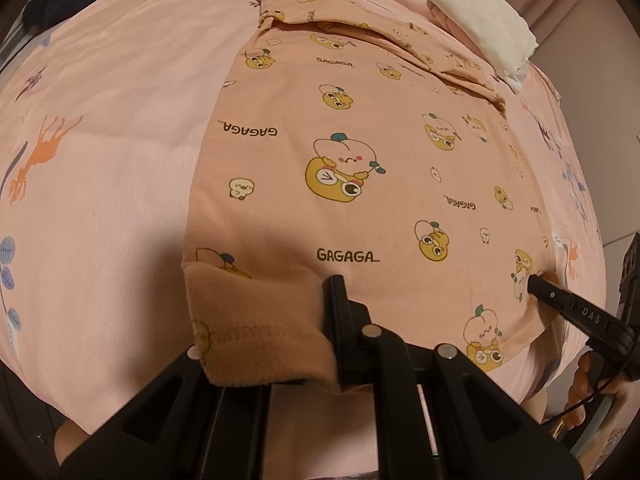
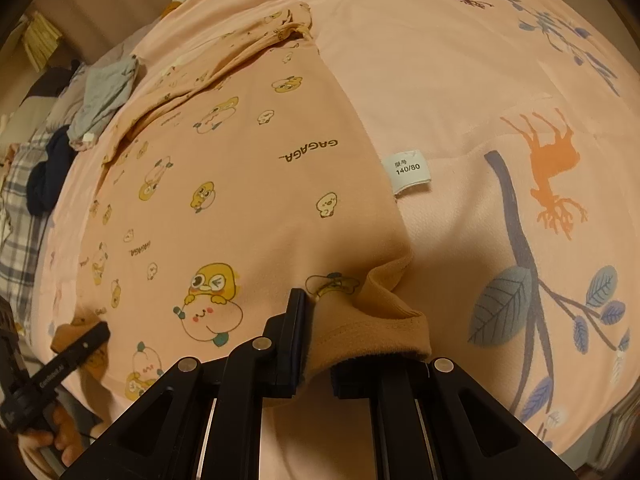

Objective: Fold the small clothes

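Left claw (image 1: 332,344): pinched tight on the near hem of the shirt (image 1: 360,152), at its left corner, with the hem flipped up over the fingers so the fuzzy inside shows.
Right claw (image 2: 316,344): same deal on the right corner, pressed together on the hem, fabric bunched up around the far finger.
Shirt: peach top with duck cartoons and GAGAGA print, lying mostly flat on the bed (image 1: 100,120), body smoothed out, size tag (image 2: 408,172) poking out the right side.
Sleeve (image 1: 420,56): already looks folded across the top of the body, so I'd guess the side folds are at least partly done.
Progress: mid-way on this one imo. Both bottom corners are gripped, the bottom-to-top fold isn't made yet.
Left to do: bring the hem up toward the collar, flatten, set it aside.
Far end: white cloth (image 1: 484,24) by the head of the bed, and a loose pile (image 2: 100,100) of grey and dark clothes off to the left, can't tell what's folded there.
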### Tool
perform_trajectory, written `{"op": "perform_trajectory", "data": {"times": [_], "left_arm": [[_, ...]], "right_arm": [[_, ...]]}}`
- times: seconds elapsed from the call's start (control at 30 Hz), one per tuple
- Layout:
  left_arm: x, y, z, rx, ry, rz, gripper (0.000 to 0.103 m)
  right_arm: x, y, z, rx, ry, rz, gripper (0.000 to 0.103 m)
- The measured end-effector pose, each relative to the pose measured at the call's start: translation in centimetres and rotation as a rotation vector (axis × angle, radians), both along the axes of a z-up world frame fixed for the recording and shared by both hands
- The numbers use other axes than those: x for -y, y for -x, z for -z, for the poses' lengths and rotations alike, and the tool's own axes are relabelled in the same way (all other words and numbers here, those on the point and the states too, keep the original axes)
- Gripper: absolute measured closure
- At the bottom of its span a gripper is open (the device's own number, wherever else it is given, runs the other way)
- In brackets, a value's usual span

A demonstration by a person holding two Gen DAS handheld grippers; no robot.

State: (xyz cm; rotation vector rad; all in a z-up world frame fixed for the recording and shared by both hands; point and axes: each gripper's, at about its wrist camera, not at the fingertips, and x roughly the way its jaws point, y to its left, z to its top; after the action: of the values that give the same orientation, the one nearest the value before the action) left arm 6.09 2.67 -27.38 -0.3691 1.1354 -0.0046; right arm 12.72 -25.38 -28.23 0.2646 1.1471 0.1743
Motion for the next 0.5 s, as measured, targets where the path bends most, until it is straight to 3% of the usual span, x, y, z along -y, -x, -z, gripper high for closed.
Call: {"op": "perform_trajectory", "data": {"times": [0.17, 0.33, 0.5], "left_arm": [[0.4, -0.4, -1.1, 0.019, -0.02, 0.025, 0.095], [1.5, -0.5, -3.6, 0.123, -0.086, 0.059, 0.095], [2.2, -1.0, -6.7, 0.237, -0.178, 0.064, 0.095]], "right_arm": [[-0.2, -0.2, -0.6, -0.003, 0.008, -0.025, 0.095], [-0.3, -0.7, -2.0, 0.028, -0.033, -0.05, 0.095], [-0.6, -0.8, -4.9, 0.119, -0.062, -0.067, 0.096]]}}
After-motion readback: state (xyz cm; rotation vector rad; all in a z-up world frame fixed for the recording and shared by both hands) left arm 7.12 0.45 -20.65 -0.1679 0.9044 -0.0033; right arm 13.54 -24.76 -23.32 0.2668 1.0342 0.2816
